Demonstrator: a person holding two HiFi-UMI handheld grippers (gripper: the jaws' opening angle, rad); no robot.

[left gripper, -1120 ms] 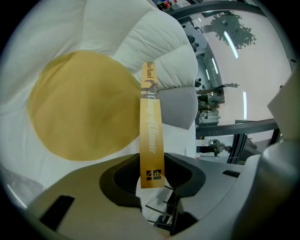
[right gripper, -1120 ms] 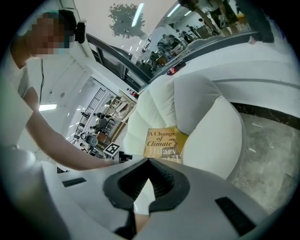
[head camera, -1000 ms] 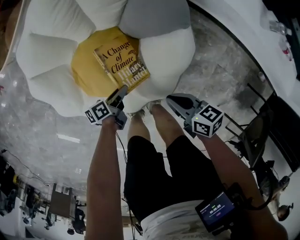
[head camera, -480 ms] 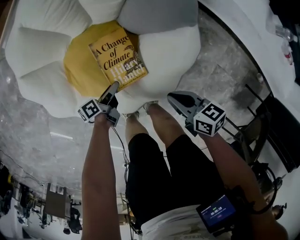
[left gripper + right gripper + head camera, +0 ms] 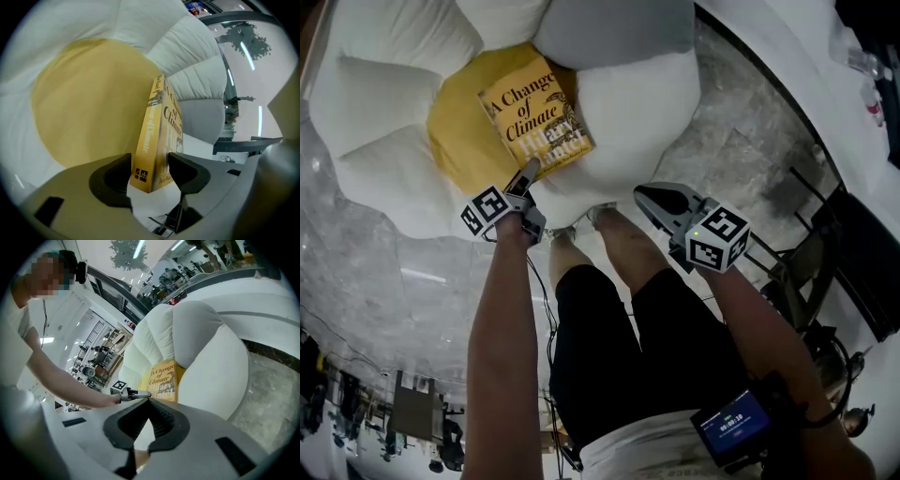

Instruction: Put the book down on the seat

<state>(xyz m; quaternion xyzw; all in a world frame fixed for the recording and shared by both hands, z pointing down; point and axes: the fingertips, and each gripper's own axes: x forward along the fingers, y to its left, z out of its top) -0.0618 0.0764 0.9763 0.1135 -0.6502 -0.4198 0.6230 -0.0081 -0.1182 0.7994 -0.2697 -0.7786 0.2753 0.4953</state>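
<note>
A yellow book (image 5: 534, 117) titled "A Change of Climate" lies cover up on the yellow centre cushion (image 5: 459, 141) of a flower-shaped seat. My left gripper (image 5: 525, 178) is at the book's near corner. In the left gripper view the book (image 5: 157, 136) stands edge-on between the opening jaws of the left gripper (image 5: 150, 171), which no longer squeeze it. My right gripper (image 5: 652, 200) hangs beside the person's legs, off the seat, and is shut on nothing (image 5: 149, 401). It looks toward the book (image 5: 163, 379) and the left gripper (image 5: 138, 393).
White petal cushions (image 5: 633, 103) and one grey petal (image 5: 614, 33) ring the yellow centre. The person's bare legs (image 5: 619, 253) stand at the seat's front edge. Marbled floor (image 5: 750, 159) lies to the right, with a black chair frame (image 5: 853, 253) further right.
The left gripper has shifted a little back toward the person. The book keeps its place on the yellow cushion. The right gripper has not moved.
</note>
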